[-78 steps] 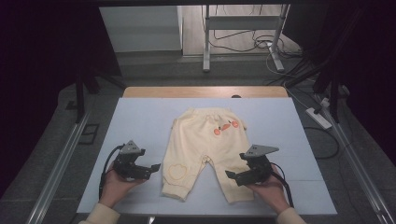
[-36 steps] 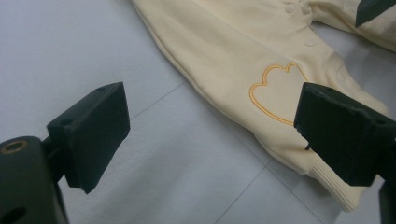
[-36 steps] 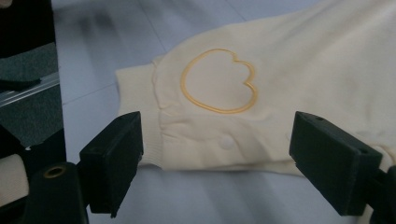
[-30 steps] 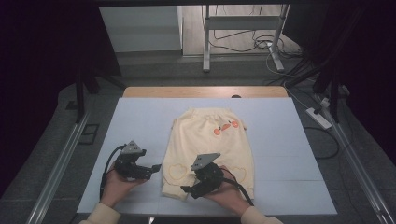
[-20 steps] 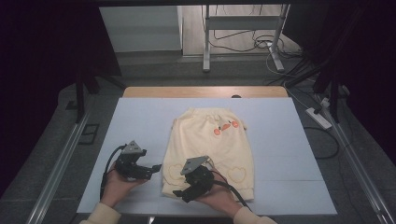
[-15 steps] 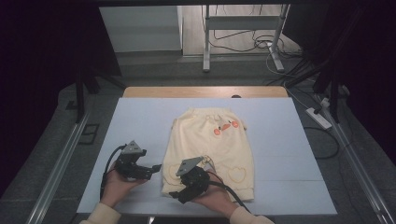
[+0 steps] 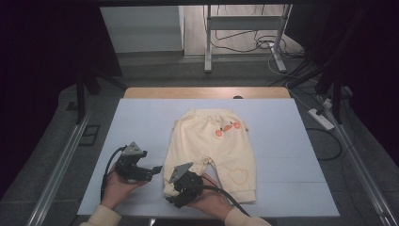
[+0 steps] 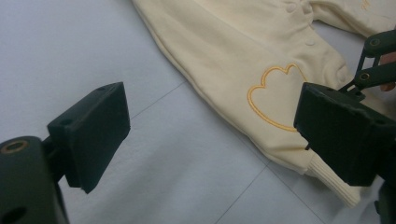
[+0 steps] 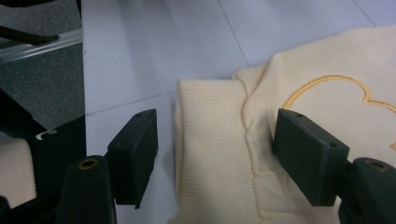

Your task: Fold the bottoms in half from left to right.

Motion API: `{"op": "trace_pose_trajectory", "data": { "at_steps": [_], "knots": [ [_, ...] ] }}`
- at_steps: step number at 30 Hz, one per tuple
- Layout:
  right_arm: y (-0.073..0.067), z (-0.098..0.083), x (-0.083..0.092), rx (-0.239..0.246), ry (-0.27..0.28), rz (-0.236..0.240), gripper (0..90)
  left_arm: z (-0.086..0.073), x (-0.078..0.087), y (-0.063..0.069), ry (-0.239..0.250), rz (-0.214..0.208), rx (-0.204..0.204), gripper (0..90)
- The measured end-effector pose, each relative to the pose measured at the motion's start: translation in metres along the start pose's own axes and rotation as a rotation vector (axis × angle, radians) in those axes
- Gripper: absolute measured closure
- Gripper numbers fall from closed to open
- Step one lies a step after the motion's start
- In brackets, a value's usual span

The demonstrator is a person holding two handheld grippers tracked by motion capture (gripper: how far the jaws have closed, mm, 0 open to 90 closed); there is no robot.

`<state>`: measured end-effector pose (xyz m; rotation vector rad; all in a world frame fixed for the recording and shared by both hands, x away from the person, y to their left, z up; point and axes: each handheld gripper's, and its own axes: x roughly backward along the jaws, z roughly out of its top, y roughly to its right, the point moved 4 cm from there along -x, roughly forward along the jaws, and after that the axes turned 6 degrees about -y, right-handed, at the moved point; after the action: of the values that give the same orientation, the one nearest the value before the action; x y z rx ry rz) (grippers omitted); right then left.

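Note:
Cream baby trousers [image 7: 211,141] lie flat on the pale table [image 7: 141,122], waistband away from me, with an orange print near the waist and a heart [image 7: 238,175] on the right leg. My right gripper [image 7: 175,188] is at the left leg's ribbed cuff [image 9: 205,116]. Its jaws stand on either side of the cuff without pressing on it and have just been closing. My left gripper [image 7: 154,170] rests open on the table just left of that leg, with bare table between its jaws [image 8: 215,121]. Beyond it lie the leg's heart [image 8: 275,93] and my right gripper [image 8: 373,60].
The table's wooden far edge [image 7: 207,92] and a metal rail [image 7: 61,160] along its left side bound the surface. A power strip [image 7: 320,117] and cables lie on the floor at the right. Bare table surrounds the trousers on all sides.
My right gripper has moved left from the right leg's cuff to the left leg's cuff and sunk a little. Its jaws have narrowed. The left gripper has stayed put.

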<state>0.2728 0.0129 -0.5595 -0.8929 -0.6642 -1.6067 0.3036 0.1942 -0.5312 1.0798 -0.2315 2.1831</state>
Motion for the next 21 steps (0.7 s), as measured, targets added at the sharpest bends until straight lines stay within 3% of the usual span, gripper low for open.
{"op": "trace_pose_trajectory", "data": {
  "at_steps": [10, 12, 13, 21],
  "knots": [
    [0.000, -0.003, 0.001, 0.041, -0.018, -0.081, 46.8, 0.000, 0.000, -0.001, 0.003, -0.002, 0.004, 10.3],
    [0.001, -0.003, 0.003, 0.048, -0.023, -0.086, 54.3, 0.000, 0.000, 0.000, 0.002, -0.001, 0.002, 10.3],
    [0.004, -0.004, 0.006, 0.055, -0.047, -0.105, 62.7, 0.000, 0.001, 0.000, 0.005, 0.001, 0.006, 10.0],
    [0.007, -0.004, 0.011, 0.036, -0.044, -0.093, 73.4, 0.000, 0.002, -0.001, 0.003, 0.013, -0.002, 10.0]
  ]
}}
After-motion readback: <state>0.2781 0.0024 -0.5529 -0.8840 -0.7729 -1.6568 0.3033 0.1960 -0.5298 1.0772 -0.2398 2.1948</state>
